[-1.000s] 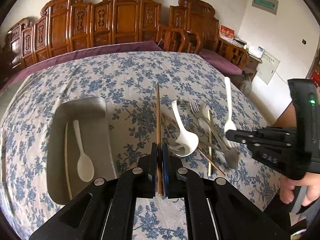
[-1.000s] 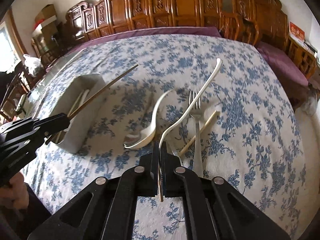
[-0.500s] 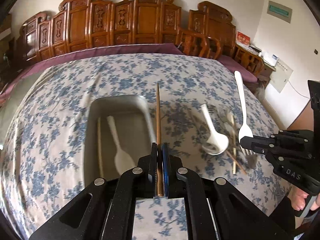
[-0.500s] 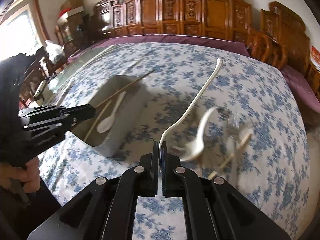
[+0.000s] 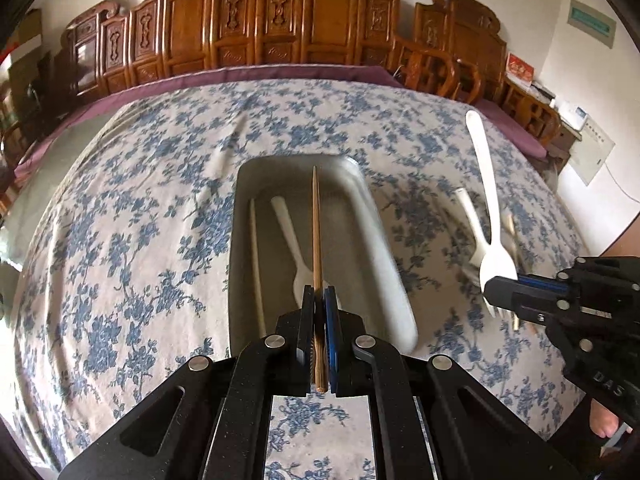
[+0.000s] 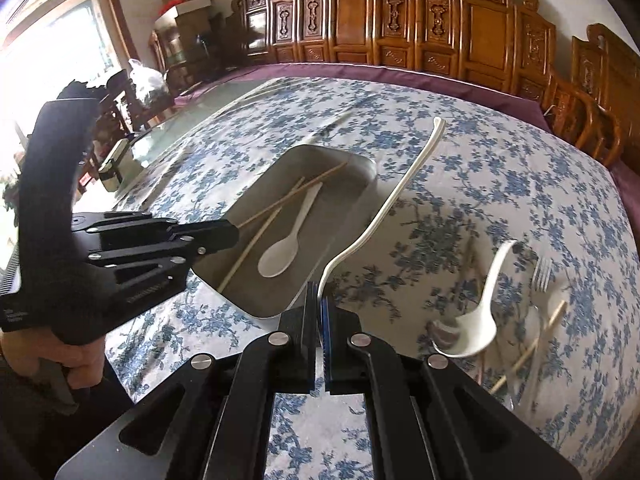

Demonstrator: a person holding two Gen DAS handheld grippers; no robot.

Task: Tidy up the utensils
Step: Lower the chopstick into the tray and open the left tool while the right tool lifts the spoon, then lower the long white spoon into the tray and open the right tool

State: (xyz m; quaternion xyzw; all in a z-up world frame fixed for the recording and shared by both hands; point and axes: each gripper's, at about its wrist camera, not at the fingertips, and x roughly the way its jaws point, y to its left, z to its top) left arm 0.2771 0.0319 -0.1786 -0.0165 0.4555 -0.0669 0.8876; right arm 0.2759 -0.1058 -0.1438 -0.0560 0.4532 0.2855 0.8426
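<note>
My left gripper (image 5: 319, 300) is shut on a brown chopstick (image 5: 317, 232) and holds it lengthwise above the grey tray (image 5: 376, 216). The tray holds a white plastic spoon (image 5: 290, 236) and a pale chopstick (image 5: 256, 256). My right gripper (image 6: 320, 304) is shut on a white plastic fork (image 6: 396, 196), held in the air to the right of the tray (image 6: 362, 168); the fork also shows in the left wrist view (image 5: 486, 204). The left gripper shows in the right wrist view (image 6: 224, 234) over the tray's near end.
A white ceramic spoon (image 6: 482, 316), a metal fork (image 6: 540, 280) and a pale chopstick (image 6: 536, 344) lie on the blue-flowered tablecloth (image 6: 500, 184) right of the tray. Carved wooden chairs (image 5: 280, 32) line the far side of the table.
Both grippers have moved left. The left one now holds the brown chopstick over the tray. The right one has carried the white fork up to the tray's right side.
</note>
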